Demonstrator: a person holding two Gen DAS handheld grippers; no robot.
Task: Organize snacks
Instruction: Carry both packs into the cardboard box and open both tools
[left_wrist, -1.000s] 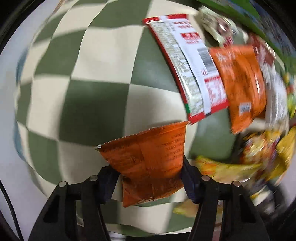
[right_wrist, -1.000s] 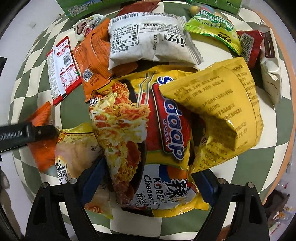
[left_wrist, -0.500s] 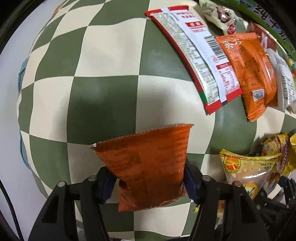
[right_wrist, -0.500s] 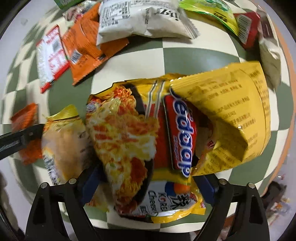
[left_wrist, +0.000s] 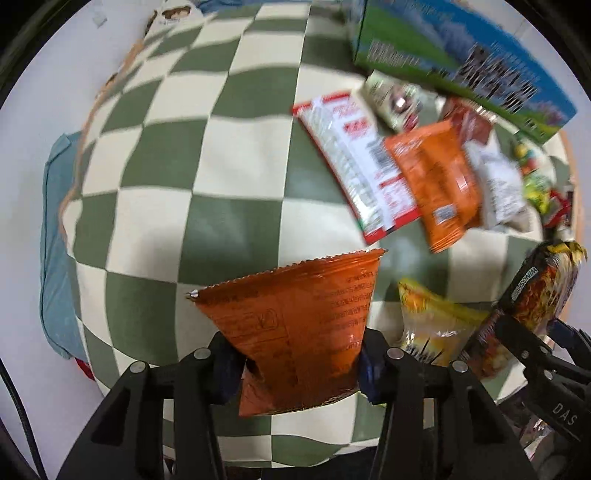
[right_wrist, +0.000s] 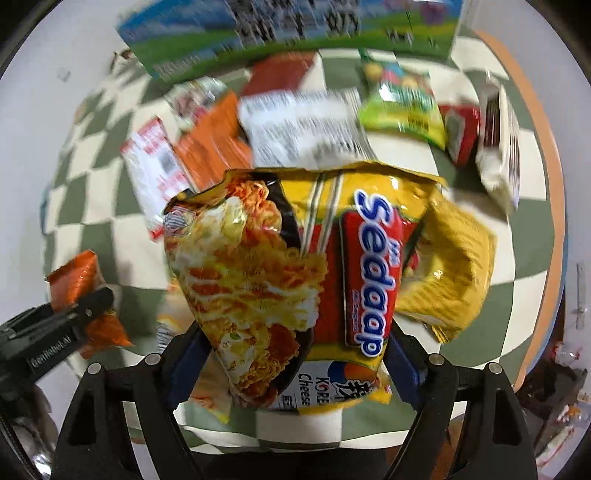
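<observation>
1. The orange snack bag is shiny and crinkly, with small dark print and a zigzag top edge. It hangs in the air above the green and cream checkered table.
2. The left claw has just been squeezing in, and its blue pads press the orange snack bag from both sides.
3. The noodle packet is yellow, with a picture of cheesy noodles and a red label. It is lifted up over the table too.
4. The right claw has just been closing a bit and grips the noodle packet at its bottom end.
5. A puffy yellow bag lies just beside the noodle packet.
6. Farther back lie a red and white packet, a flat orange packet, a white bag and a green bag.
7. A big green and blue box sits at the far edge.
</observation>
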